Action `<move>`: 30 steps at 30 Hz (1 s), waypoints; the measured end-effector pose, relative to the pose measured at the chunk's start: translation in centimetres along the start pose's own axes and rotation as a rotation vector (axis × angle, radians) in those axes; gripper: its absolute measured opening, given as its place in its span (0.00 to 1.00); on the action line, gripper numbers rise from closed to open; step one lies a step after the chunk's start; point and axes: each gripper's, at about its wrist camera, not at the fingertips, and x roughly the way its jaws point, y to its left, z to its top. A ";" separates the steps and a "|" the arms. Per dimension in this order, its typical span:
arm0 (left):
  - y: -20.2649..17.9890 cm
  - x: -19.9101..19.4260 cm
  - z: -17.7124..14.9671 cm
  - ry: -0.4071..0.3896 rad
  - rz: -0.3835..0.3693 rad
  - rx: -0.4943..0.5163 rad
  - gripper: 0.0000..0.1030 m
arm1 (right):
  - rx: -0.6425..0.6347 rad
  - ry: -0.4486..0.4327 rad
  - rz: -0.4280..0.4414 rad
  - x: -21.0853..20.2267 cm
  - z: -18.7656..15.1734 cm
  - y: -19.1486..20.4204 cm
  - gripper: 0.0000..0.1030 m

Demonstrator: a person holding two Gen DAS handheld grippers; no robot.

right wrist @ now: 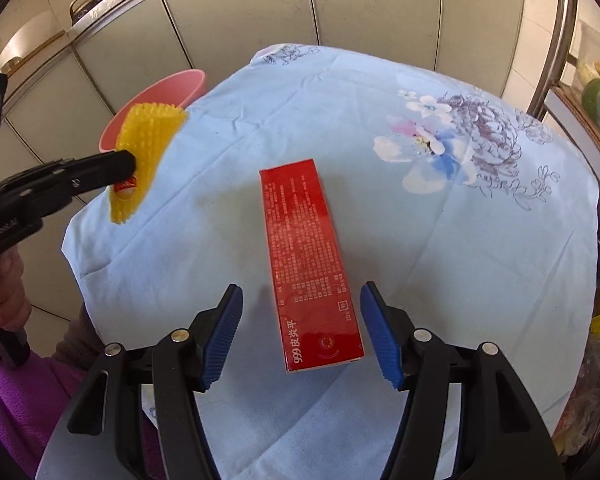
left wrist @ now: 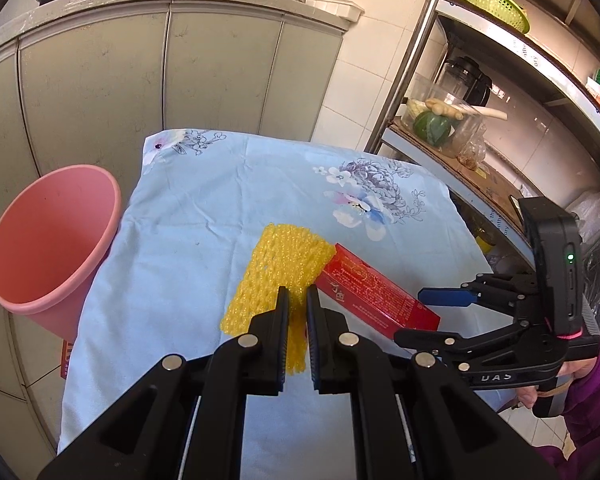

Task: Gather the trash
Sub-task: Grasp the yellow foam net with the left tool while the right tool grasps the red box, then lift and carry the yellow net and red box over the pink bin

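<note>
A yellow foam net [left wrist: 276,264] hangs lifted off the cloth, and my left gripper [left wrist: 298,296] is shut on its near edge. In the right wrist view the yellow foam net [right wrist: 148,136] and the left gripper [right wrist: 130,168] are in front of the pink bin [right wrist: 160,88]. A red carton [right wrist: 308,264] lies flat on the blue floral cloth [right wrist: 420,260]. My right gripper [right wrist: 300,292] is open, its blue pads standing either side of the carton's near end without touching it. The left wrist view shows the red carton [left wrist: 376,300], the right gripper [left wrist: 420,316] beside it, and the pink bin [left wrist: 48,240] at the table's left edge.
Grey cabinet doors [left wrist: 100,80] stand behind the table. A metal shelf rack [left wrist: 480,152] with vegetables, jars and a green basket [left wrist: 492,4] runs along the right side. A purple sleeve [left wrist: 596,392] and a hand hold the right gripper.
</note>
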 end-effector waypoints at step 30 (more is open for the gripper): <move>0.8 -2.6 -0.7 -0.055 0.002 0.004 0.08 | 0.053 -0.180 -0.036 -3.1 -1.1 1.5 0.39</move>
